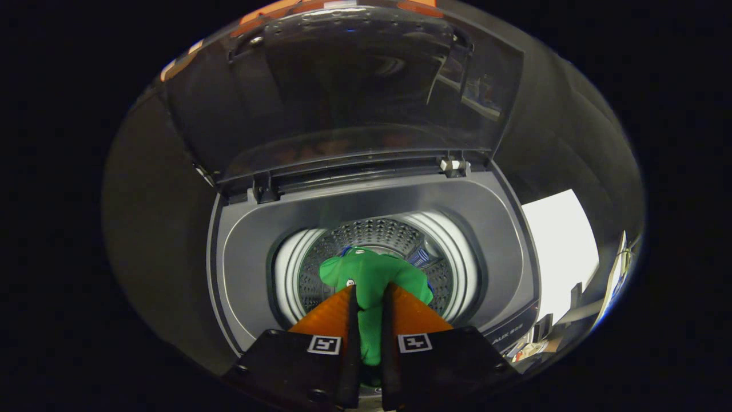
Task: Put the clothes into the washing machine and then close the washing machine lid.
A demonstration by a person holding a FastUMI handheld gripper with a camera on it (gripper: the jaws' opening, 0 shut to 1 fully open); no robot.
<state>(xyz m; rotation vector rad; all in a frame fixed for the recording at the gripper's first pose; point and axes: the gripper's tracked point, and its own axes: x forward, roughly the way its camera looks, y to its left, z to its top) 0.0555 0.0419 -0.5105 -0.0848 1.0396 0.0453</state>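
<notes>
A green garment (372, 274) hangs pinched between my two fingers, its bulk spreading just ahead of them over the mouth of the washing machine drum (377, 234). My gripper (370, 292) is shut on the cloth, held above the round opening. The perforated steel drum shows behind and around the garment, ringed by a white collar (289, 269). The machine's grey top deck (366, 203) surrounds the opening. Its dark see-through lid (354, 91) stands raised upright beyond the drum, hinged along the rear edge.
A white hinge piece (454, 165) sits at the lid's right rear corner. Black cloth walls close in on both sides of the machine. To the right, past the machine's edge, there is a bright white panel (557, 246) and some cluttered room gear (572, 320).
</notes>
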